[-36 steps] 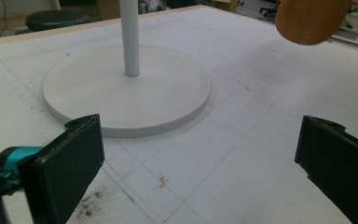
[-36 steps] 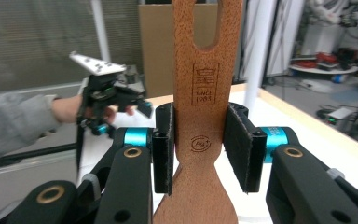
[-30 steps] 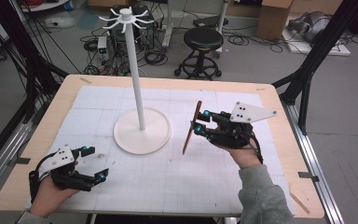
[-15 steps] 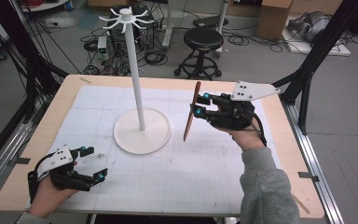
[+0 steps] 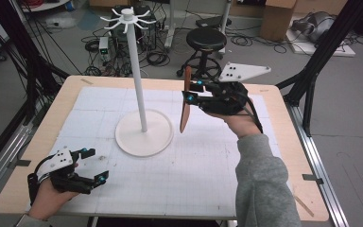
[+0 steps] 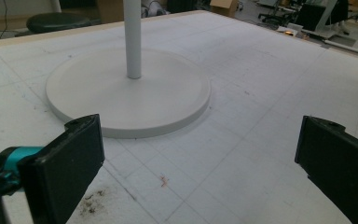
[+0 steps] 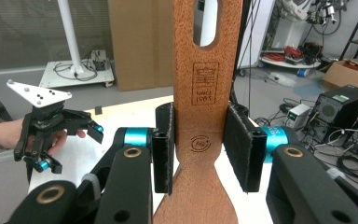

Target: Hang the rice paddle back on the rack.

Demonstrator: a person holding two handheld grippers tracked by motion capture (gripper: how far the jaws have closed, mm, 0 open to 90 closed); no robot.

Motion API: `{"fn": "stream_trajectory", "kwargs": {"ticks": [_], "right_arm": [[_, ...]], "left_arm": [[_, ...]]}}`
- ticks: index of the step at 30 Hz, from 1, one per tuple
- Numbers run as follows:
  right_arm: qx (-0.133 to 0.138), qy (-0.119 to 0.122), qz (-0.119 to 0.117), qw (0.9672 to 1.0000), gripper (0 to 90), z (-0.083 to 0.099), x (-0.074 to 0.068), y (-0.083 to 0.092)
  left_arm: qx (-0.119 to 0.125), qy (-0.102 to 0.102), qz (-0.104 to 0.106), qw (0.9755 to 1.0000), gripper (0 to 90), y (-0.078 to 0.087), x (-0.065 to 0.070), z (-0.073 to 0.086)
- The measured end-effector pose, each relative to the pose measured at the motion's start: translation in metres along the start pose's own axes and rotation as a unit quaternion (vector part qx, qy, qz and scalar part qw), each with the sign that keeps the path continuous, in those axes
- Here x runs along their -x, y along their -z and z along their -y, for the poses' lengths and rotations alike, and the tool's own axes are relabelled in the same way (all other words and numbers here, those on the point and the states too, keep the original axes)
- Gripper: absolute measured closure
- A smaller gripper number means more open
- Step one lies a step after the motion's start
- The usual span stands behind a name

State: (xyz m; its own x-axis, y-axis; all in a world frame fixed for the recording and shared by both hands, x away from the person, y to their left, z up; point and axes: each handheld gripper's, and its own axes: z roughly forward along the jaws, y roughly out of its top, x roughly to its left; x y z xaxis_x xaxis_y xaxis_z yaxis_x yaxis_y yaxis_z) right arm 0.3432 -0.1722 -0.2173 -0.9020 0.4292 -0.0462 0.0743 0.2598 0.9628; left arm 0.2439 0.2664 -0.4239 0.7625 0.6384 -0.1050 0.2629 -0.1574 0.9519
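A brown flat paddle [image 5: 185,104] with a slot in its handle hangs upright above the white mat, right of the white stand's pole [image 5: 139,85]. My right gripper [image 5: 193,91] is shut on it; in the right gripper view the pads clamp both edges of the paddle's [image 7: 207,84] narrow neck, right gripper [image 7: 207,145]. The stand has a round base [image 5: 144,138] and a ring of hooks [image 5: 127,18] at its top. My left gripper [image 5: 94,164] rests open near the table's front left corner, its jaws wide apart with nothing between them, left gripper [image 6: 200,168], facing the base [image 6: 168,98].
The wooden table's [image 5: 288,156] top is covered by a white gridded mat [image 5: 194,175]. Beyond the far edge stand a black stool [image 5: 207,40], cables and boxes. Black frame posts [image 5: 312,71] flank the table on both sides.
My right gripper has risen and moved toward the far side of the table, carrying the paddle with it. The left gripper has stayed put.
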Motion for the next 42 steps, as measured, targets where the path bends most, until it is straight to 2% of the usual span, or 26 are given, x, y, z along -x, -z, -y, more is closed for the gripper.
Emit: {"fn": "stream_trajectory", "kwargs": {"ticks": [5,20,34,42], "right_arm": [[-0.007,0.004,0.002,1.0000,64.6,-0.010,0.002,-0.009],[-0.018,-0.003,0.018,0.9997,64.6,-0.039,0.007,-0.029],[-0.002,0.002,0.023,0.9997,64.6,-0.053,0.017,-0.039],[0.006,0.004,0.027,0.9996,64.6,-0.066,0.021,-0.045]], "left_arm": [[0.002,0.001,-0.001,1.0000,1.8,0.001,-0.001,0.000],[0.006,0.004,-0.006,1.0000,1.8,0.006,-0.001,0.002],[0.001,0.006,-0.009,0.9999,1.8,0.010,-0.001,0.005],[0.008,0.007,-0.009,0.9999,1.8,0.012,-0.001,0.005]]}}
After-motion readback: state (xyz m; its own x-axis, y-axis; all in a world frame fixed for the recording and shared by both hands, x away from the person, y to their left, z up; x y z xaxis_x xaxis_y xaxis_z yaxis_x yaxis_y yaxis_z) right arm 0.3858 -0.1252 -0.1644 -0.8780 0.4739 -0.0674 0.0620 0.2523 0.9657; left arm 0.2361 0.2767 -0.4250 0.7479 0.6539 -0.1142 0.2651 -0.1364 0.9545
